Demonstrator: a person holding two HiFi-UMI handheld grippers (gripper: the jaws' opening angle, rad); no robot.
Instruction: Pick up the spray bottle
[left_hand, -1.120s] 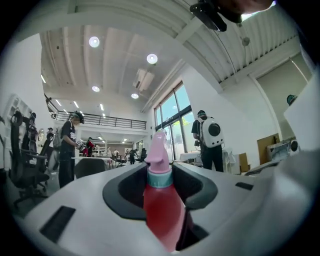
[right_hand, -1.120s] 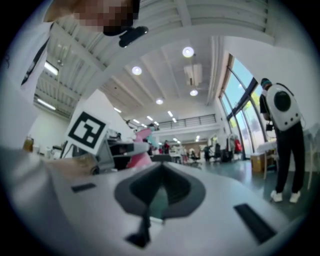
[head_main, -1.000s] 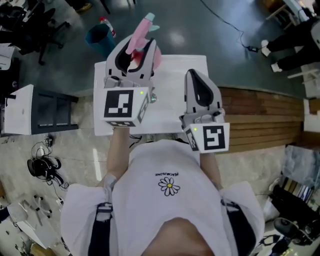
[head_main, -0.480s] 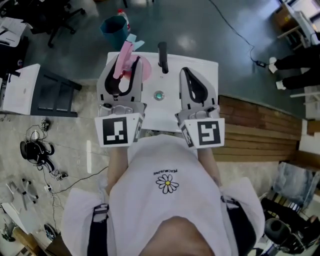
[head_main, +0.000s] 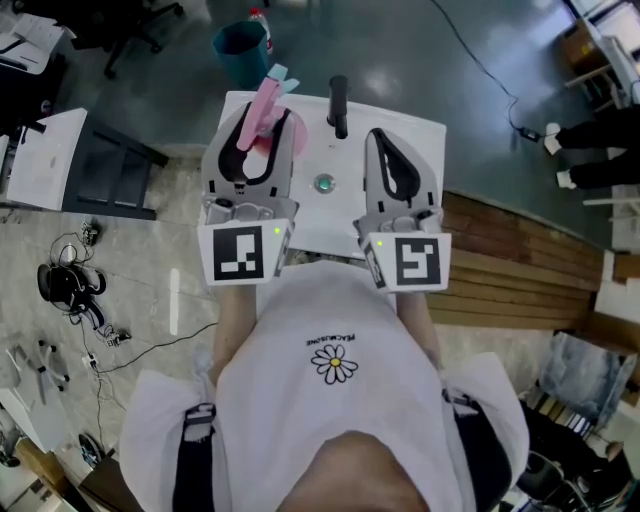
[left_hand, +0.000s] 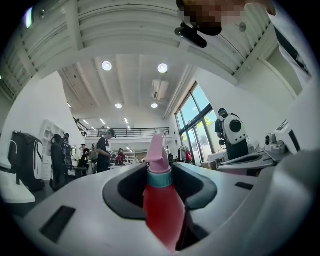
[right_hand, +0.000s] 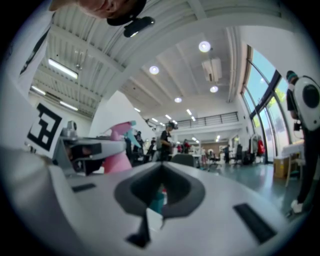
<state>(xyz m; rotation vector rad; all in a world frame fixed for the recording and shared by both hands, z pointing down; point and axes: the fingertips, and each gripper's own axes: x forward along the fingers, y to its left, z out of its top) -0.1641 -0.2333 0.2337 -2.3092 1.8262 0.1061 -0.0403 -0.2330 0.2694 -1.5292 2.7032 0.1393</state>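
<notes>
Red spray bottle (left_hand: 161, 210) (clamped), left gripper (head_main: 268, 115)

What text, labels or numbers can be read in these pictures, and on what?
Shirt print above the daisy: upside down, too small to read.
Left cube and right cube: black-and-white marker patterns, no words.
Spray bottle: no label shows.
Nothing else is legible.

A small white table (head_main: 316, 150) stands on a grey floor (head_main: 400, 50), its right side next to a slatted wooden platform (head_main: 520, 250). Two items lie on the tabletop: a dark cylindrical object (head_main: 338, 106) near the far edge, and a small round green-centred piece (head_main: 323, 184) near the middle.
</notes>
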